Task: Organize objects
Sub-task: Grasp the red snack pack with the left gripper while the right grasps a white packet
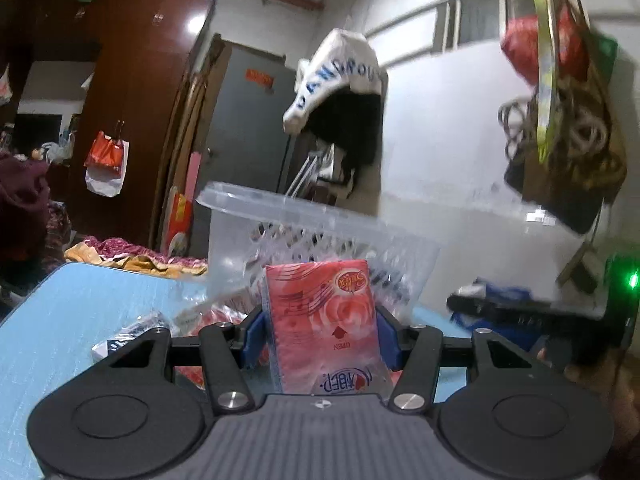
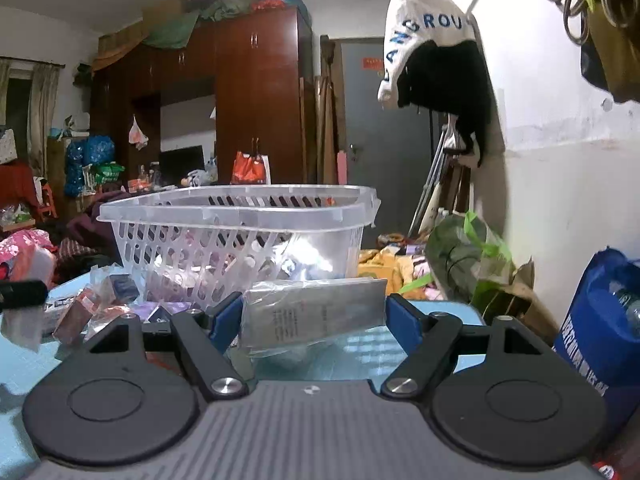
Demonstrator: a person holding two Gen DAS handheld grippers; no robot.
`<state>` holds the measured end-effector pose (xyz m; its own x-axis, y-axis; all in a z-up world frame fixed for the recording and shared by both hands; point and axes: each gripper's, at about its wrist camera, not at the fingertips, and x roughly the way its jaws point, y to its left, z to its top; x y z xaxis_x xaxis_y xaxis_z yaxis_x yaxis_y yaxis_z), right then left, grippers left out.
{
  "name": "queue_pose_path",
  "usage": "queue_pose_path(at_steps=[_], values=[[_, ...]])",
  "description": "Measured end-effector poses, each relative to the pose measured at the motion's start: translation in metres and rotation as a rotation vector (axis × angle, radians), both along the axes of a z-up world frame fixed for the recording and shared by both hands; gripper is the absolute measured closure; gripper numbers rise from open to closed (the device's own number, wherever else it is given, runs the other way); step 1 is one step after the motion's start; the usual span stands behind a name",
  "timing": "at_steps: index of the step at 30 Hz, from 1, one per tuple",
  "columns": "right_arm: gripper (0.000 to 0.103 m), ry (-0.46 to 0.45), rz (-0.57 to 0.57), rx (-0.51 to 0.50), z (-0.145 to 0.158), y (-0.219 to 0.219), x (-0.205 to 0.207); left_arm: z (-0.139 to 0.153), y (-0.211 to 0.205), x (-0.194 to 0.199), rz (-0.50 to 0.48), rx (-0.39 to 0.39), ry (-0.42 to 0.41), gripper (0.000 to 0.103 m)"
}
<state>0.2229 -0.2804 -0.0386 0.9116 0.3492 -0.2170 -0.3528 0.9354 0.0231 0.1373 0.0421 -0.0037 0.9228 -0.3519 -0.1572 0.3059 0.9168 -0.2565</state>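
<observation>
Cluttered bedroom, blue counter (image 2: 24,356) with a clear slotted basket (image 2: 240,216) standing on it, wardrobe (image 2: 256,92) and door behind. Left tool (image 1: 320,336) is clamped on a red tissue pack (image 1: 324,320), held upright between the blue pads, just in front of the basket wall and below its rim. Right tool (image 2: 314,320) has its pads against both ends of a grey foil packet (image 2: 312,316), held flat and slightly tilted, also short of the basket; looks gripped, both pads touching. Step in hand, as I read it: both items picked, carry-to-basket phase. Next move calls for lifting each over the rim, then opening above the basket; the left view is motion-blurred, so that one is likely underway. Rim clearance is the risk, since both packs sit lower than the rim. Basket contents: some wrapped items visible through the slots, can't tell what exactly. Loose small packets (image 2: 100,304) lie on the counter left of the basket, so sorting is far from done. Blue bag (image 2: 600,320) at right, not involved.
</observation>
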Motion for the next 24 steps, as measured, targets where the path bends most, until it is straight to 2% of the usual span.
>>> queue_pose_path(at_steps=[2,4,6,8,10,12,16,17,18,19,20,21,24], values=[[0.024,-0.036,-0.015,0.017,0.001,-0.002,-0.006,0.002,0.008,-0.003,0.006,-0.057,-0.025,0.044],[0.024,-0.095,0.026,0.059,0.009,-0.001,-0.019,0.013,0.015,-0.004,0.01,-0.111,-0.045,0.044],[0.024,-0.152,0.061,0.054,0.034,0.011,-0.024,0.04,0.015,0.003,0.015,-0.13,-0.094,0.044],[0.024,-0.179,0.059,-0.001,0.065,0.029,-0.014,0.079,0.003,0.025,0.021,-0.106,-0.095,0.044],[0.024,-0.155,0.076,-0.059,0.089,0.049,0.013,0.105,-0.012,0.052,0.043,-0.056,-0.083,0.044],[0.024,-0.073,0.109,-0.106,0.102,0.067,0.048,0.12,-0.02,0.089,0.099,-0.044,-0.013,0.044],[0.024,0.024,0.107,-0.216,0.096,0.091,0.09,0.117,-0.029,0.149,0.121,-0.023,0.137,0.044],[0.021,0.033,0.106,-0.228,0.094,0.095,0.094,0.113,-0.031,0.16,0.109,-0.02,0.162,0.042],[0.016,0.033,0.103,-0.233,0.092,0.097,0.096,0.11,-0.032,0.168,0.108,-0.011,0.176,0.032],[0.002,0.034,0.093,-0.234,0.091,0.099,0.096,0.109,-0.034,0.174,0.109,0.003,0.189,0.023],[0.0,0.023,0.08,-0.224,0.093,0.097,0.091,0.108,-0.034,0.176,0.121,0.013,0.203,0.009],[0.0,-0.005,0.085,-0.199,0.096,0.092,0.08,0.111,-0.032,0.172,0.132,0.014,0.199,0.008],[0.0,-0.063,0.16,-0.07,0.102,0.065,0.037,0.113,-0.02,0.136,0.12,0.007,0.11,0.008]])
